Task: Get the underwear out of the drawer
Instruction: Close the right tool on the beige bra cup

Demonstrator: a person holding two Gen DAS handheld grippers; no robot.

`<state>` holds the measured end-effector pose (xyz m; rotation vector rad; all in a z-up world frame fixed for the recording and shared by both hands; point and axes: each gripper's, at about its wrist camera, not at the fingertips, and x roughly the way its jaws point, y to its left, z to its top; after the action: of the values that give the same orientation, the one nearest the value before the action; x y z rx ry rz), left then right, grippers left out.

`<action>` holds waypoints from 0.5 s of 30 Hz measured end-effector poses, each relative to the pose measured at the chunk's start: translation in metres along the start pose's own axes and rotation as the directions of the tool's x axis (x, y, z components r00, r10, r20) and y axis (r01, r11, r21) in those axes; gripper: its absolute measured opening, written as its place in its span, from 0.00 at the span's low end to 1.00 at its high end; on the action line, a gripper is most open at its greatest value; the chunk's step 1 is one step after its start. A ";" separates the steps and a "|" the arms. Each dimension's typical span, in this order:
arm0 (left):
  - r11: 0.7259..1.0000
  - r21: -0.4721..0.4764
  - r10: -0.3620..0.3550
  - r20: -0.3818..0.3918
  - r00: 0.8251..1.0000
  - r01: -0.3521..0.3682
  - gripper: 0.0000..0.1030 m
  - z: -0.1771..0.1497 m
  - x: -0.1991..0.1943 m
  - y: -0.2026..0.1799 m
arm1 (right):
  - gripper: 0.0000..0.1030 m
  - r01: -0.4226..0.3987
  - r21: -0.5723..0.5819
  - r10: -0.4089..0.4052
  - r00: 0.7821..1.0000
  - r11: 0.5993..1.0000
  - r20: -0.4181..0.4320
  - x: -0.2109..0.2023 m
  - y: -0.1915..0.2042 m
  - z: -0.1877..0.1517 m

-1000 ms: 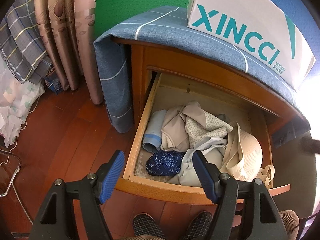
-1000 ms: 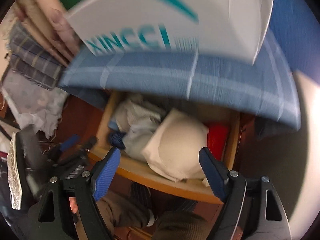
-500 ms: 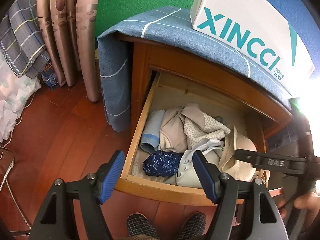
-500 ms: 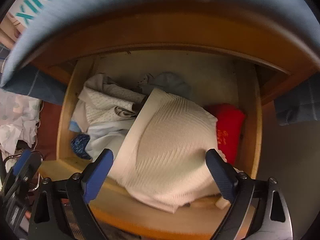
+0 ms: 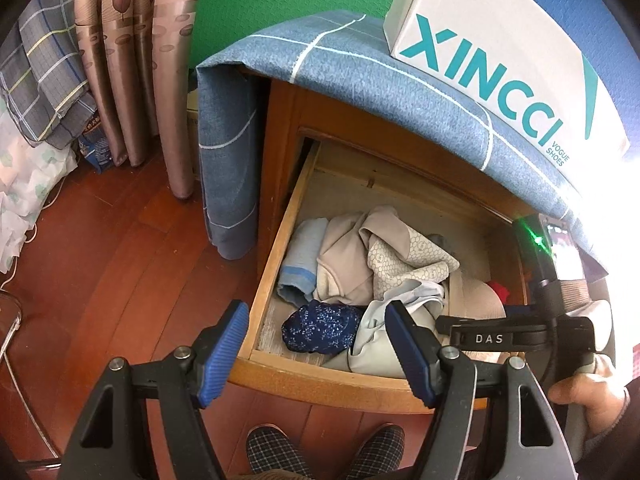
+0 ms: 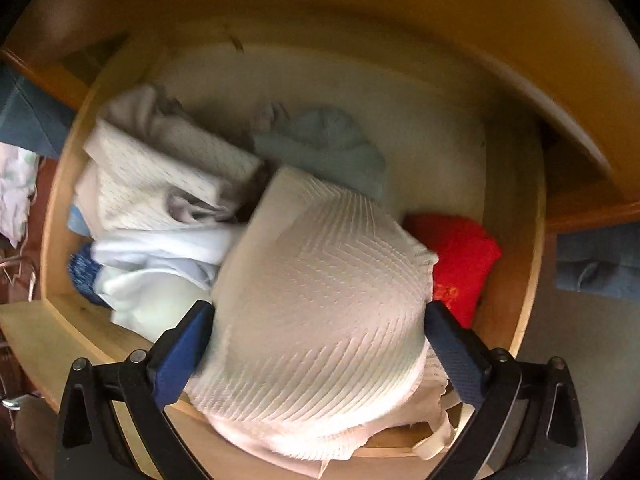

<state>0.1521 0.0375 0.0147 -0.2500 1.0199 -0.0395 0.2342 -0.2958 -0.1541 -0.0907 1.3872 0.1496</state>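
Note:
The open wooden drawer [image 5: 320,384] [image 6: 516,280] holds a heap of underwear. A cream ribbed bra cup [image 6: 320,320] [image 5: 476,300] lies at its front right, with a red garment [image 6: 460,256] beside it. My right gripper [image 6: 319,310] points down into the drawer, and its jaws are opening with the cup between the blue pads. A dark blue patterned piece [image 5: 320,326] and beige and pale blue garments [image 5: 348,256] fill the left half. My left gripper [image 5: 315,308] hovers open above the drawer's front edge, with nothing between its fingers.
A white XINCCI shoe box [image 5: 500,52] stands on the blue cloth [image 5: 360,64] that covers the cabinet top. Curtains [image 5: 132,60] and bedding hang at the left over the wood floor [image 5: 100,260]. A person's hand [image 5: 588,396] and checked slippers [image 5: 320,452] are below.
My right gripper has dropped from above the cabinet top down into the drawer over the cream cup, and its jaws have widened. The left gripper has stayed where it was.

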 end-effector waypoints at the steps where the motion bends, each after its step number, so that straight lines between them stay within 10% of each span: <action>1: 1.000 -0.002 -0.001 -0.001 1.000 0.001 0.70 0.000 0.001 0.000 | 1.00 -0.013 0.009 0.013 1.000 1.000 0.000 0.002 -0.003 0.000; 9: 1.000 -0.021 -0.005 -0.010 1.000 0.004 0.70 0.002 0.006 0.003 | 0.99 -0.058 0.018 0.058 0.998 0.998 -0.039 0.011 -0.012 -0.003; 15: 0.999 -0.032 -0.003 -0.012 1.000 0.003 0.70 0.002 0.006 0.004 | 0.72 -0.054 0.006 0.054 0.998 0.999 0.012 -0.002 -0.017 -0.024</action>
<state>0.1563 0.0405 0.0097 -0.2802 1.0323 -0.0276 0.2133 -0.3162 -0.1574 -0.0470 1.3786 0.1900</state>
